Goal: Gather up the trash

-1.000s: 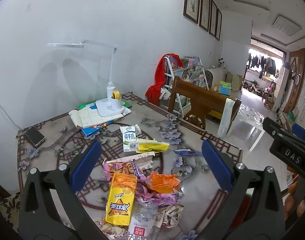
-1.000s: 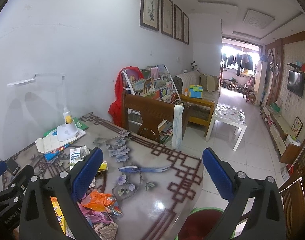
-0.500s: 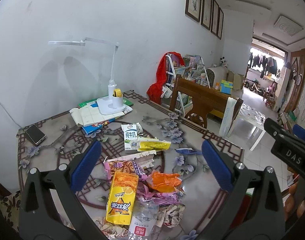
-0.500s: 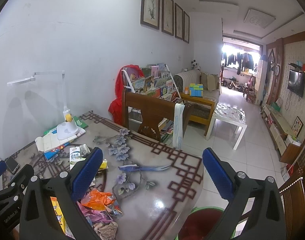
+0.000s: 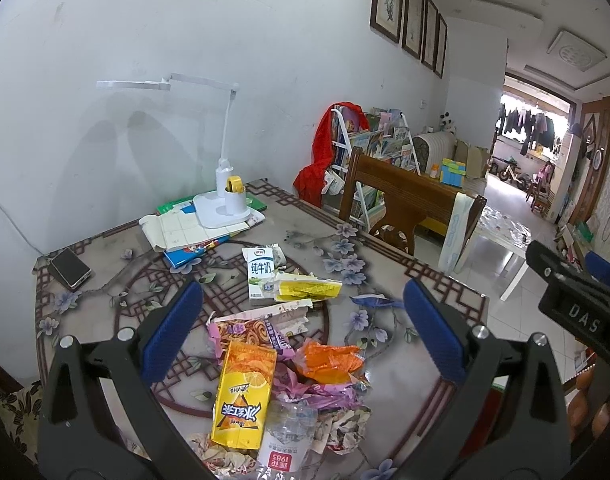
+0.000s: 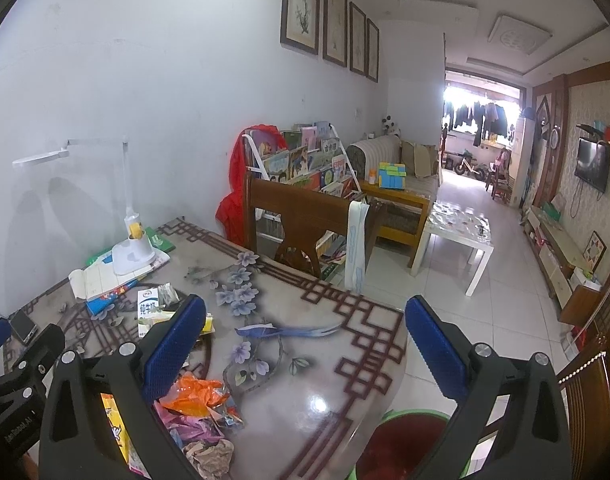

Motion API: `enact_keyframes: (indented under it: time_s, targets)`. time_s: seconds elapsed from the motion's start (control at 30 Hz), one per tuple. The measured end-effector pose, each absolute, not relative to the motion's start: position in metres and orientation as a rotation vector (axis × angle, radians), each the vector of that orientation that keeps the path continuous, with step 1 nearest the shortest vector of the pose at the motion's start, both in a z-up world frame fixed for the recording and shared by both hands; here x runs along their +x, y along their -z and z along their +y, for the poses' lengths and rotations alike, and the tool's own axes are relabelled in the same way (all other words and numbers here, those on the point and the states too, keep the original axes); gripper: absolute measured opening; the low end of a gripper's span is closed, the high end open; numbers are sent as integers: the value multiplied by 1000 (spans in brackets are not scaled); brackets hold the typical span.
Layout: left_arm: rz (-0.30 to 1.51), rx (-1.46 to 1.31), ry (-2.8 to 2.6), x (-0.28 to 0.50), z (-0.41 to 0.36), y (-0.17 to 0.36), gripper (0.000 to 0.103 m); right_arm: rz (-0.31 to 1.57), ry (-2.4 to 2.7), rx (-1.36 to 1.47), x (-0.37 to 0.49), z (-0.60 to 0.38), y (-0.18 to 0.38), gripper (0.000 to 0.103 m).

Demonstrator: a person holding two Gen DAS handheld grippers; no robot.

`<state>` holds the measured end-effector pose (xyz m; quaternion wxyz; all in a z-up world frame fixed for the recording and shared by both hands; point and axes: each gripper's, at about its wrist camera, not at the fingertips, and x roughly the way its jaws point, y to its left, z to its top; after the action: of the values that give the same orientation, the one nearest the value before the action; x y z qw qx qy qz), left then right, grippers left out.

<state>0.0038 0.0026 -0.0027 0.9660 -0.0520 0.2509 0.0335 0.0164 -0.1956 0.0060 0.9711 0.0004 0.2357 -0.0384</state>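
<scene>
I hold the left gripper (image 5: 301, 334) and right gripper (image 6: 305, 346), jaws apart and empty, above the wrappers (image 5: 329, 364) to choose one for the bin (image 6: 405, 436).

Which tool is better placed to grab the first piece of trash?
Probably the left tool: it is open with the yellow drink carton and orange wrapper directly ahead. The right tool faces mostly bare table.
</scene>
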Motion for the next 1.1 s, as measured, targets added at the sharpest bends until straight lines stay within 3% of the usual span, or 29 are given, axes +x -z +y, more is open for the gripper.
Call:
enact_keyframes:
  time_s: [0.33, 0.63, 0.77, 0.87, 0.93, 0.97, 1.03, 1.07, 1.1]
  targets:
    - [518, -94, -98, 6, 12, 11, 99, 579, 30, -15, 18, -190, 42, 96]
    - [537, -65, -326, -1, 85, 57, 99, 997, -237, 13, 34, -145, 172, 96]
    - [644, -78, -321, 4, 111, 81, 99, 1154, -305, 17, 40, -126, 204, 96]
    - [740, -104, -251, 13, 118, 98, 90, 1253, -352, 84, 50, -118, 222, 79]
    - [785, -135, -188, 21, 116, 109, 74, 1285, -388, 138, 52, -118, 226, 53]
    - [805, -143, -161, 23, 112, 113, 70, 1286, -403, 156, 51, -118, 225, 49]
    - [845, -159, -94, 31, 100, 122, 55, 1266, -412, 140, 47, -118, 220, 29]
    - [865, -164, -52, 35, 93, 126, 53, 1258, -413, 130, 45, -118, 215, 19]
    - [877, -157, -24, 39, 85, 129, 53, 1251, -410, 121, 46, -118, 211, 15]
